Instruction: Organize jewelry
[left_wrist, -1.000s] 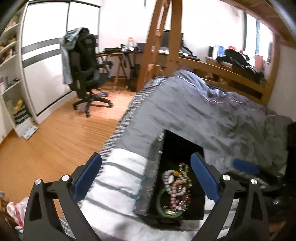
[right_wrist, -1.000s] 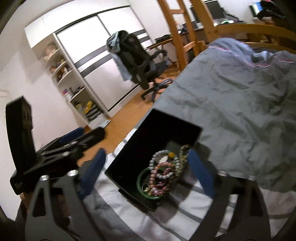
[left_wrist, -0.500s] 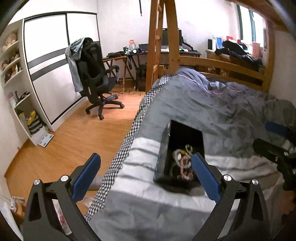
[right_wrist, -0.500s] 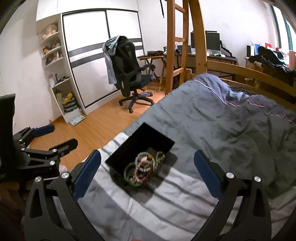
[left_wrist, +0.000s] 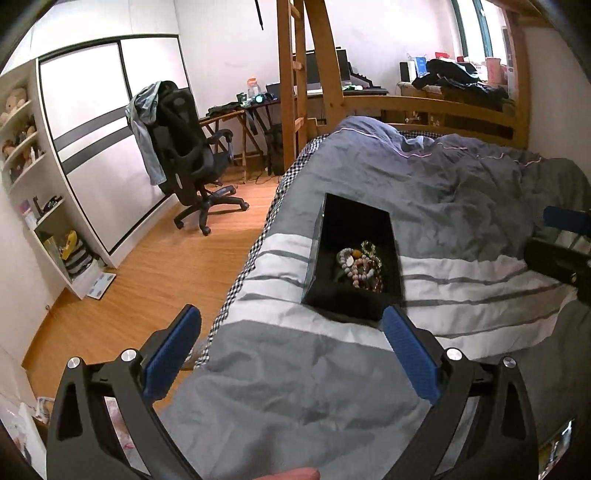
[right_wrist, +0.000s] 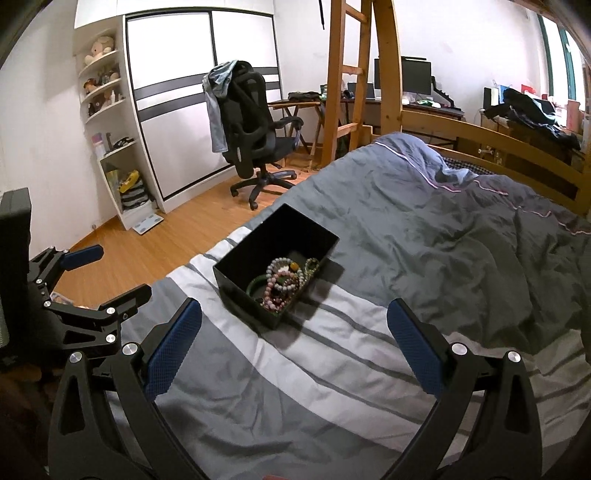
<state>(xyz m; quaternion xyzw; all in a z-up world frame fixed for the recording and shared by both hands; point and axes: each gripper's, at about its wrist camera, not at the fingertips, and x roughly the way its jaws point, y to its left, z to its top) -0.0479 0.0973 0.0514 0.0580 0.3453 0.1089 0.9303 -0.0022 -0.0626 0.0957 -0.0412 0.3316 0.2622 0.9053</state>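
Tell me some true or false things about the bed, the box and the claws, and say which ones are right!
1. The black box sits on the bed. True.
2. The box is empty. False: beaded bracelets lie piled in it.
3. The right claw is holding a bracelet. False: it is open with nothing between its pads.
4. The left claw is open too. True.
5. A shirt hangs on the office chair. True: a light blue garment is draped over its back.
6. The box has a lid on it. False: its top is open.
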